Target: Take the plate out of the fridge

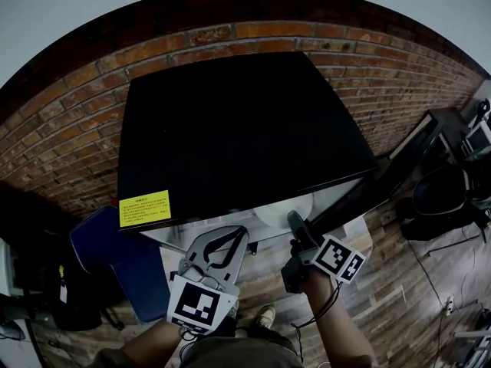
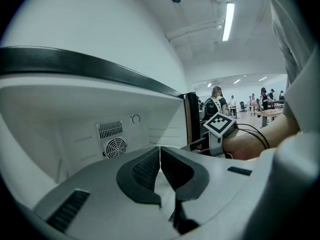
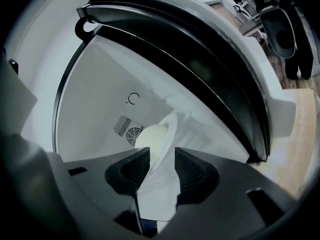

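The black mini fridge [image 1: 238, 129] stands against a brick wall, its door [image 1: 406, 159] swung open to the right. A white plate [image 1: 284, 211] shows at the front of the fridge's opening. My right gripper [image 1: 294, 221] is shut on its near rim. In the right gripper view the plate [image 3: 162, 149] runs edge-on between the jaws of the right gripper [image 3: 161, 166], with a pale rounded lump [image 3: 149, 136] at its far side. My left gripper [image 1: 236, 234] hangs just left of the plate. Its jaws [image 2: 160, 161] are shut on nothing, and it faces the white fridge interior [image 2: 75, 129].
A yellow label [image 1: 143, 208] sits on the fridge's front left corner. A blue bin [image 1: 115, 255] stands on the floor at the left, a black chair [image 1: 441, 198] at the right. A fan vent [image 2: 115, 146] marks the fridge's back wall. People stand far off in the hall.
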